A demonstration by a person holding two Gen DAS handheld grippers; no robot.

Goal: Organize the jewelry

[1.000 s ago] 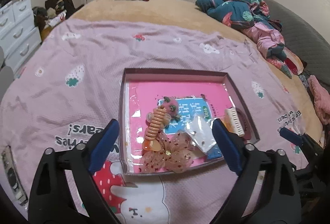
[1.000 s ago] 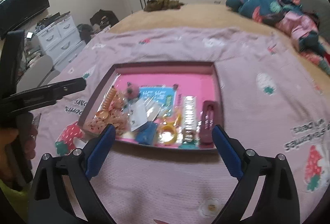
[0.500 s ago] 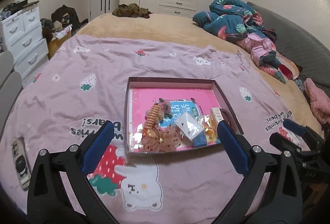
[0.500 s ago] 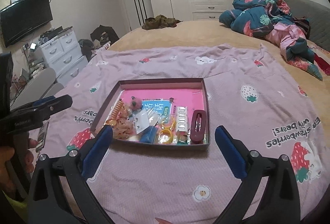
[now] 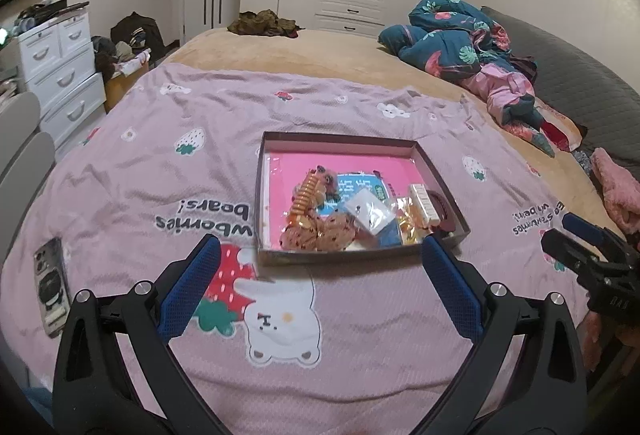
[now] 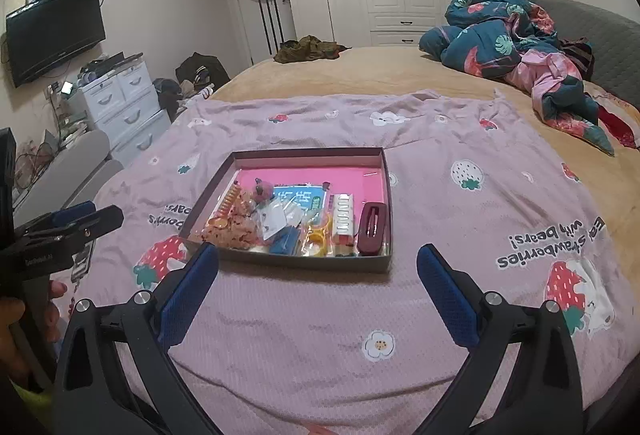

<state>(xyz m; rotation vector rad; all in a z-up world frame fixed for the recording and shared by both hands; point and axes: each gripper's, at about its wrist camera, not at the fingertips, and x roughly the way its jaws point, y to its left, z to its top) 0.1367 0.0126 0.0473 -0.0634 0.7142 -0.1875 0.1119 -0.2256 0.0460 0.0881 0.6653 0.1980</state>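
A pink blanket [image 5: 160, 163] with a fine waffle weave covers the near part of the bed, printed with strawberries, white bears and the words "Strawberries with bears!", read upside down from the right wrist view. On it lies a shallow rectangular box [image 6: 384, 171] of cardboard, brown outside, with a glossy pink floor; it sits in the middle of the blanket, just beyond both tools. Inside the box, crowded toward its near edge, the jewelry lies in a loose heap: a blue card [image 6: 300, 195] with white writing too small to read, a dark red oval hair clip [image 6: 373, 222] at the right, a white ribbed clip [image 6: 343, 215] just left of it, a crinkled clear plastic bag [image 5: 370, 213], a spotted gauzy bow [image 5: 320, 233] at the near left, a ridged orange clip [image 5: 303, 197] and yellow rings [image 6: 316, 233]. A phone [image 5: 52, 283] with a clear case lies on the blanket at the far left. The left gripper [image 5: 320, 289] hangs above the blanket with its blue textured pads [image 5: 188, 289] spread wide, holding nothing. The right gripper [image 6: 318, 289] is likewise spread wide and empty.
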